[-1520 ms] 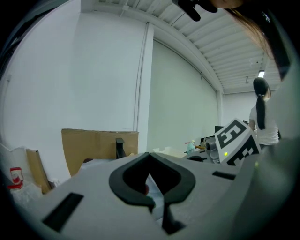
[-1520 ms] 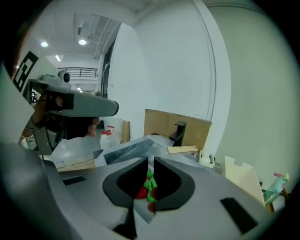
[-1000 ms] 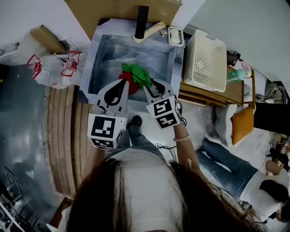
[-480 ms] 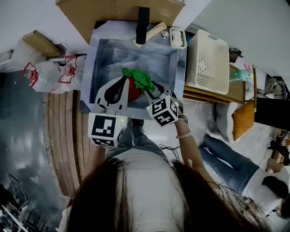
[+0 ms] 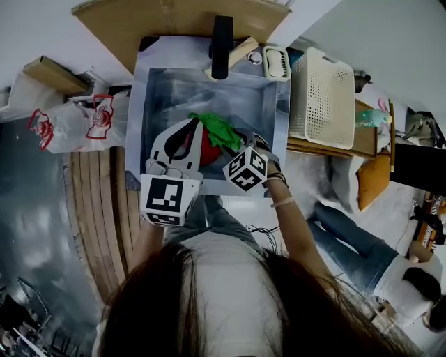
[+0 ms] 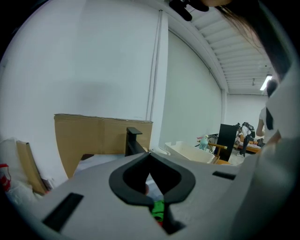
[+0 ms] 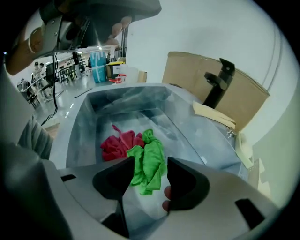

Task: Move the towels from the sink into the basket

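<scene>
A green towel (image 5: 220, 130) lies bunched in the steel sink (image 5: 139, 104), partly over a red towel (image 5: 208, 151). In the right gripper view the green towel (image 7: 148, 161) and the red towel (image 7: 117, 144) rest on the sink floor. My right gripper (image 5: 240, 141) hangs just above the green towel, pointing steeply down. Its jaws (image 7: 150, 165) have just been opening and stand open with nothing pressed between them. My left gripper (image 5: 194, 123) is shut and empty above the red towel; its tips (image 6: 150, 154) meet. The white perforated basket (image 5: 319, 97) stands right of the sink.
A black faucet (image 5: 221, 38) rises at the sink's back edge, with brown cardboard (image 5: 181, 17) behind it and a soap dish (image 5: 275, 61) beside it. A plastic bag (image 5: 77, 122) lies left of the sink. A person (image 5: 376, 268) sits on the floor at the right.
My right gripper has dropped toward the green towel, tilted further down, and its jaws have spread apart. My left gripper has moved forward over the sink. The towels have not moved.
</scene>
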Demonstrator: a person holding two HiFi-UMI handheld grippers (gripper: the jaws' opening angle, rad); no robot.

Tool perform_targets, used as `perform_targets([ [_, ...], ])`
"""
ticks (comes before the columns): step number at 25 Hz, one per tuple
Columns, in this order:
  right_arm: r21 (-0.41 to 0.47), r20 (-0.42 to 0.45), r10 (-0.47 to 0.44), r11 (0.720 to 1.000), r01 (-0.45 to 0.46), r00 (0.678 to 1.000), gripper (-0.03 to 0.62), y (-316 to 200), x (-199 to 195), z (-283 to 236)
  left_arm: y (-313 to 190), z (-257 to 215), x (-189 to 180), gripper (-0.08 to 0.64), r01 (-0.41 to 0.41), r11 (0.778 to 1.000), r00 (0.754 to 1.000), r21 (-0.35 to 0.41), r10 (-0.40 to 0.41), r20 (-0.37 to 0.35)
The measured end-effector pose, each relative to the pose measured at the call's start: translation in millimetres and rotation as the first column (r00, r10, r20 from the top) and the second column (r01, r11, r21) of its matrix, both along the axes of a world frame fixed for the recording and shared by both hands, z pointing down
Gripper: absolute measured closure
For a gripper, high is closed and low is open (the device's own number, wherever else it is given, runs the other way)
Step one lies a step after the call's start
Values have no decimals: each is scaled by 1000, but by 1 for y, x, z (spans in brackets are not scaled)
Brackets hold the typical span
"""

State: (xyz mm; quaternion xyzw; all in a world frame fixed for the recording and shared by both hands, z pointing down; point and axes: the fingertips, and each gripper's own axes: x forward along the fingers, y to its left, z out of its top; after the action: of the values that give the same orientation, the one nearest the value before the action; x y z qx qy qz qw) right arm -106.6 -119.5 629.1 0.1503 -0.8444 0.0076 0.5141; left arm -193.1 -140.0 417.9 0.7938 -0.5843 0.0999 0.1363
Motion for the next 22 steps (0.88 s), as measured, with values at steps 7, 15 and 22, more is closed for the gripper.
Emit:
perform_targets([
  [7, -55, -130, -96, 994, 89, 987, 341, -3, 0, 43, -8, 13, 0, 552, -34, 999, 999, -19, 33, -25],
  [15, -116, -178, -142, 986, 122, 974, 313, -4, -2, 79, -16, 27, -8, 552, -45, 998, 998, -43, 44, -38],
  [22, -139, -190, -126, 985, 100, 974, 319, -8, -3, 103, -18, 34, -11, 552, -55, 997, 997, -60, 51, -53],
])
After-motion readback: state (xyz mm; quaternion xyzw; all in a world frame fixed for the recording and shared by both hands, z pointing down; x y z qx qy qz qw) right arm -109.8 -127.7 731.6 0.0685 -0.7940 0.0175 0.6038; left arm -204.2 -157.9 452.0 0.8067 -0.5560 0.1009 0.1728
